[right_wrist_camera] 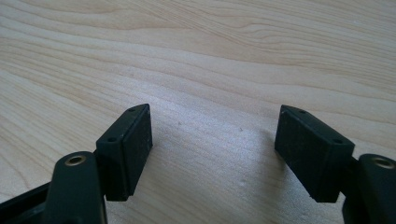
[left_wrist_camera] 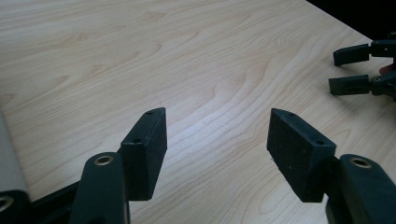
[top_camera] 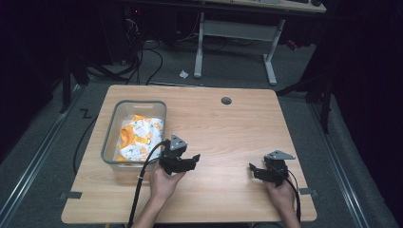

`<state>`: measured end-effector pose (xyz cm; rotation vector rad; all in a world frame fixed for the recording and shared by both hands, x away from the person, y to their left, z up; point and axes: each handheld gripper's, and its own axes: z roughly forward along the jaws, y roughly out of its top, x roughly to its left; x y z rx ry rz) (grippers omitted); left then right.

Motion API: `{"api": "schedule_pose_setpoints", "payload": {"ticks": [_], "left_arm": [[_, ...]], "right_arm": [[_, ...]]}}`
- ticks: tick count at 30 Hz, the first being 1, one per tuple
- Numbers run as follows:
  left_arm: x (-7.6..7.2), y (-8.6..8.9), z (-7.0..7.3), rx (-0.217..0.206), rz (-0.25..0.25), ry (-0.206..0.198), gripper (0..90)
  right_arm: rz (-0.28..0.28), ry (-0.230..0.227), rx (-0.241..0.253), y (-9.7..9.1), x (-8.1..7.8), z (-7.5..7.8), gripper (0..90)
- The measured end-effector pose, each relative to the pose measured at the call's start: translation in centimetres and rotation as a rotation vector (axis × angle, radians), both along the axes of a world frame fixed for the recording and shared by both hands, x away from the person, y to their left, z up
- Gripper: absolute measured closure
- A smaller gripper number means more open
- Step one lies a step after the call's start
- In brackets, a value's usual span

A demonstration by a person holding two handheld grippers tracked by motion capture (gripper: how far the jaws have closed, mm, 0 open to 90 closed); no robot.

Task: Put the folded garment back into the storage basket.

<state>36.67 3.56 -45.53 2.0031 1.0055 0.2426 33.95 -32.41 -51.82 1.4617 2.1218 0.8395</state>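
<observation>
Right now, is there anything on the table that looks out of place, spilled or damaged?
Nothing stands out. The clear bin sits flat near the table's left edge, with the crumpled white and orange cloth fully inside it. Both the left gripper and the right gripper are open, holding nothing.

Two bare forearms and hands are showing, no sleeves visible. Each hand [top_camera: 164, 183] is gripping a black two-jaw gripper. The left gripper [top_camera: 190, 159] and right gripper [top_camera: 255, 169] are each wearing a grey three-cornered plate [top_camera: 178, 142] on top, and a black cable [top_camera: 140, 183] is trailing off. The pads [left_wrist_camera: 149, 151] are flat, black, rectangular blocks with small screw holes; brass rivets are shining at the arms.
</observation>
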Motion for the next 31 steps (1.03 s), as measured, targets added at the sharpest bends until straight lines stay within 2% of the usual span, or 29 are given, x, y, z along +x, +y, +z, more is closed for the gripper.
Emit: {"api": "schedule_pose_setpoints", "payload": {"ticks": [2, 8, 12, 15, 19, 20, 21, 31], "left_arm": [[-0.1, -0.2, -0.4, -0.006, -0.001, 0.007, 38.3], [-0.3, -1.3, -2.1, 0.026, -0.012, 0.018, 38.3], [-0.5, -2.2, -3.5, 0.069, -0.018, 0.022, 38.3], [-0.6, -2.6, -4.5, 0.115, -0.006, 0.009, 38.2], [-0.7, -3.0, -6.1, 0.160, 0.008, 0.014, 37.7], [-0.7, -3.1, -6.5, 0.164, 0.009, 0.002, 37.4], [-0.9, -3.1, -6.9, 0.163, 0.015, -0.041, 35.7], [-0.8, -3.1, -6.9, 0.165, 0.027, -0.032, 32.0]], "right_arm": [[0.000, 0.000, 0.000, 0.0, 0.0, 0.0, 27.9], [0.000, 0.000, 0.000, 0.0, 0.0, 0.0, 27.9], [0.000, 0.000, 0.000, 0.0, 0.0, 0.0, 27.9], [0.000, 0.000, 0.000, 0.0, 0.0, 0.0, 27.9], [0.000, 0.000, 0.000, 0.0, 0.0, 0.0, 27.9], [0.000, 0.000, 0.000, 0.0, 0.0, 0.0, 27.9], [0.000, 0.000, 0.000, 0.0, 0.0, 0.0, 27.9], [0.000, 0.001, 0.000, 0.0, 0.0, 0.0, 27.9]]}}
